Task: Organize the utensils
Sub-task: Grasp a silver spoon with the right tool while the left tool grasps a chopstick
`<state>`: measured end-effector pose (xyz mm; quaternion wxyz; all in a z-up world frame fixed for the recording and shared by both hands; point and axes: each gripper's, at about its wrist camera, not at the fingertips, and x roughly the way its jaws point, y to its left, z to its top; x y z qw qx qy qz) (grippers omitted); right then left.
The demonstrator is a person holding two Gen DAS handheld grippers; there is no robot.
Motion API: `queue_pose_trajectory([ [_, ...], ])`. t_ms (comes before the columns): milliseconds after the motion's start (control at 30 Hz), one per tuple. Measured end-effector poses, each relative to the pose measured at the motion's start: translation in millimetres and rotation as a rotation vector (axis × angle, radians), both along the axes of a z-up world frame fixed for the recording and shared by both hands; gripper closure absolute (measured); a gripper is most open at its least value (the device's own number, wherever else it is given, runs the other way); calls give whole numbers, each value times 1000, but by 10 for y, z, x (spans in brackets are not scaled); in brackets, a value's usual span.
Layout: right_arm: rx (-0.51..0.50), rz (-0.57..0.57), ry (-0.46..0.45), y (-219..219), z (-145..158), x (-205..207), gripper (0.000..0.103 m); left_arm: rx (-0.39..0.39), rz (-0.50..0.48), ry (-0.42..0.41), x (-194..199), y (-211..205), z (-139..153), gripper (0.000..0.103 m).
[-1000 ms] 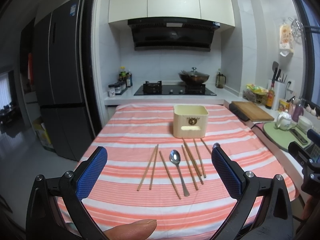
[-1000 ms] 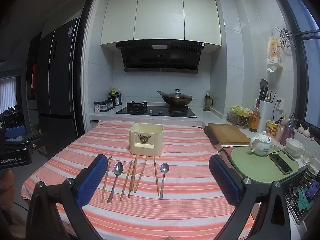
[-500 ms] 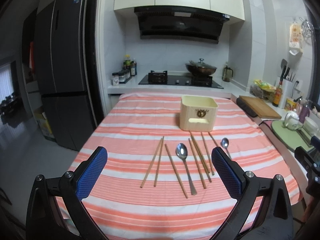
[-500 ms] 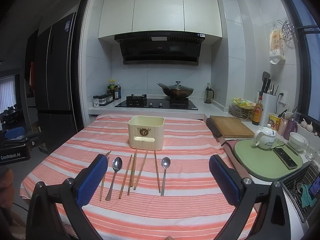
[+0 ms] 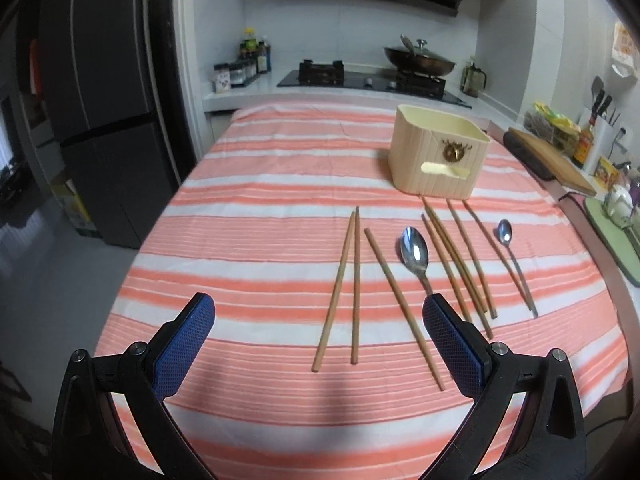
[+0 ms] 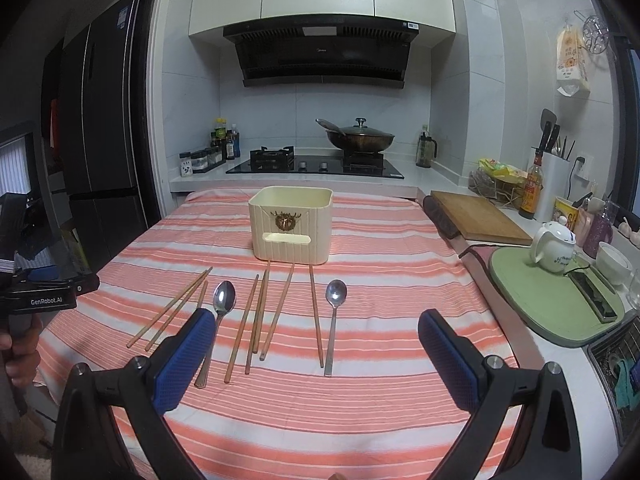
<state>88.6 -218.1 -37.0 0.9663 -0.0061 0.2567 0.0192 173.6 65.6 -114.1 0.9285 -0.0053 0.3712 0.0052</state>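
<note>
Left tool [image 5: 318, 338] spread wide, empty, low centre of frame above orange-white striped bench [image 5: 260, 216]. Right tool [image 6: 312, 342] also spread, empty. Brown wooden chopsticks [image 6: 256, 316] and two steel spoons [image 6: 335, 312] lie mid-frame, before cream square plastic holder [image 6: 291, 224].

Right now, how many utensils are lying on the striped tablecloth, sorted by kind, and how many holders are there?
Chopsticks: 7
Spoons: 2
Cream holder box: 1
Total: 10 things, 9 of them loose utensils in front of the box; none visible in it. Both the left gripper and the right gripper are open and hold nothing.
</note>
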Motion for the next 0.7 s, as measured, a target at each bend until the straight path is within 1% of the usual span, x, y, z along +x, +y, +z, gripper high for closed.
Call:
queue_pose_trajectory([
  [133,2,-16,26,-63,-68,152,0,18,-83,43,387,-29,-209,0],
  [167,1,-20,31,-81,-82,190,0,12,-101,60,502,-19,-258,0],
  [267,-1,-36,48,-146,-124,291,0,-9,-139,117,836,16,-405,0],
  [400,-2,-57,76,-220,-183,398,0,8,-189,168,1194,-38,-622,0],
  [567,9,-70,104,-284,-259,524,0,81,-192,231,1535,-58,-895,0],
  [700,-2,-76,115,-321,-288,591,0,99,-176,266,1685,-36,-1085,0],
])
